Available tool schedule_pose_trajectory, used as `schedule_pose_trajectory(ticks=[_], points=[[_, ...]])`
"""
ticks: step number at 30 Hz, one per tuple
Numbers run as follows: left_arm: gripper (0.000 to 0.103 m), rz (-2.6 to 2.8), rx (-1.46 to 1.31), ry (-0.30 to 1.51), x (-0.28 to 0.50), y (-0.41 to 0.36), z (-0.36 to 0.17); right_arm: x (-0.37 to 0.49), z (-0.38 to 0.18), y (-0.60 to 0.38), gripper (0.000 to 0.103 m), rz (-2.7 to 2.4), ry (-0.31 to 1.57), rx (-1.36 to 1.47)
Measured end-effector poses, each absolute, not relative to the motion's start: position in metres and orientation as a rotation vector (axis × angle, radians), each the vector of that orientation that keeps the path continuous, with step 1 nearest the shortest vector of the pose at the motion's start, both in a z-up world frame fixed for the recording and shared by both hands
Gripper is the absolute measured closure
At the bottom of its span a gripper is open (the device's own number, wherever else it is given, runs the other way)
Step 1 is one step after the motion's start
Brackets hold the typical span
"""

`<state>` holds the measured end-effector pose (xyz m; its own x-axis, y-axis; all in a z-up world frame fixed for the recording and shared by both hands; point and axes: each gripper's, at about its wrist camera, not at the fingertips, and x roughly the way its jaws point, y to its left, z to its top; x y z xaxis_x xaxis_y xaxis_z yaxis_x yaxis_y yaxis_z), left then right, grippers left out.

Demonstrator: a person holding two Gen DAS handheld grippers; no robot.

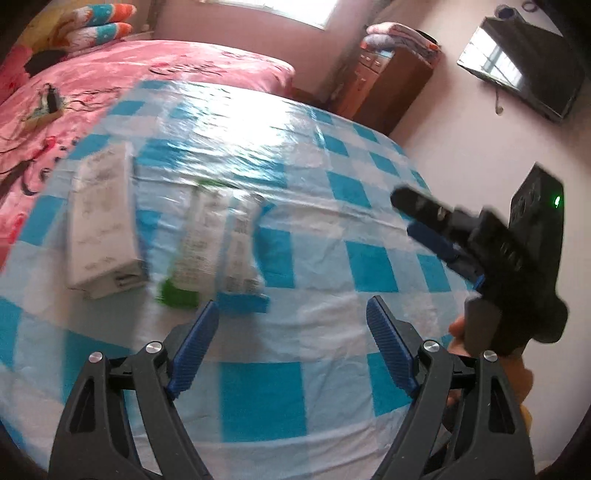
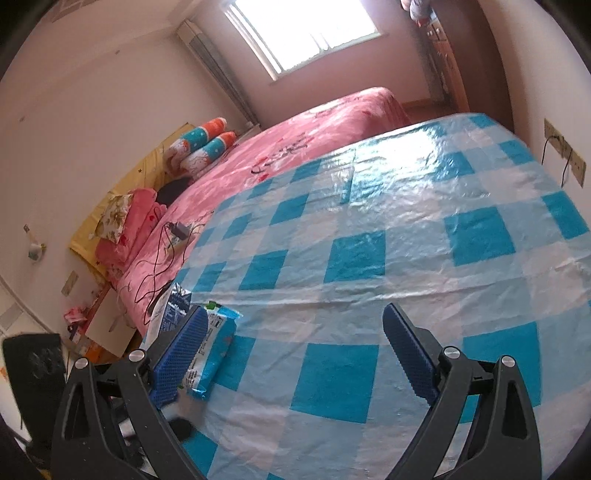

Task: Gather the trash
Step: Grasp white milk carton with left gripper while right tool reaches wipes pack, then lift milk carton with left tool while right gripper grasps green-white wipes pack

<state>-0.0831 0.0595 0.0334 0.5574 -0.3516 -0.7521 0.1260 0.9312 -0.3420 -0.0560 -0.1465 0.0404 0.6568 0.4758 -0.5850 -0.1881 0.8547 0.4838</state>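
Both pictures are lit by daylight from a blown-out white window [image 2: 306,33] at the far wall. Strong glare is thrown across the glossy blue-and-white checked plastic sheet [image 1: 229,122], washing out its squares. Motion blur is seen in the left wrist view, where the white cardboard box [image 1: 103,221] is smeared. Straight edges are bent by fisheye distortion, and the corners are darkened.

A white box [image 1: 105,221] lies flat near the left edge of the checked cloth [image 1: 332,325]. Just right of it lie a green-ended wrapper [image 1: 192,243] and a white packet with blue end [image 1: 242,254], side by side, blurred.
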Motion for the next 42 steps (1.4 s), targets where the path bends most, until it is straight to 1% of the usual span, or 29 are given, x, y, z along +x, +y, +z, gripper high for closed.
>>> schedule_pose_trajectory(ticks=[5, 10, 17, 27, 31, 33, 34, 42], points=[[0.02, -0.147, -0.232, 0.897, -0.078, 0.091, 0.048, -0.055, 0.038, -0.121, 0.009, 0.443, 0.802, 0.358], [0.02, -0.01, -0.236, 0.887, -0.059, 0.12, 0.051, -0.055, 0.034, -0.093, 0.009, 0.502, 0.835, 0.293], [0.02, 0.035, -0.241, 0.94, -0.036, 0.139, 0.033, -0.054, 0.032, -0.063, 0.009, 0.559, 0.861, 0.231], [0.02, 0.031, -0.269, 0.972, -0.011, 0.151, 0.011, -0.049, 0.024, -0.051, 0.009, 0.556, 0.886, 0.212], [0.02, 0.022, -0.249, 0.96, -0.006, 0.151, 0.011, -0.047, 0.021, -0.042, 0.009, 0.562, 0.9, 0.204], [0.025, 0.034, -0.239, 0.955, -0.004, 0.154, 0.01, -0.046, 0.019, -0.036, 0.009, 0.557, 0.903, 0.182], [0.033, 0.044, -0.223, 0.955, -0.003, 0.154, 0.01, -0.045, 0.019, -0.033, 0.009, 0.552, 0.904, 0.176], [0.037, 0.06, -0.22, 0.953, -0.007, 0.163, 0.012, -0.039, 0.017, -0.016, 0.009, 0.528, 0.9, 0.146]])
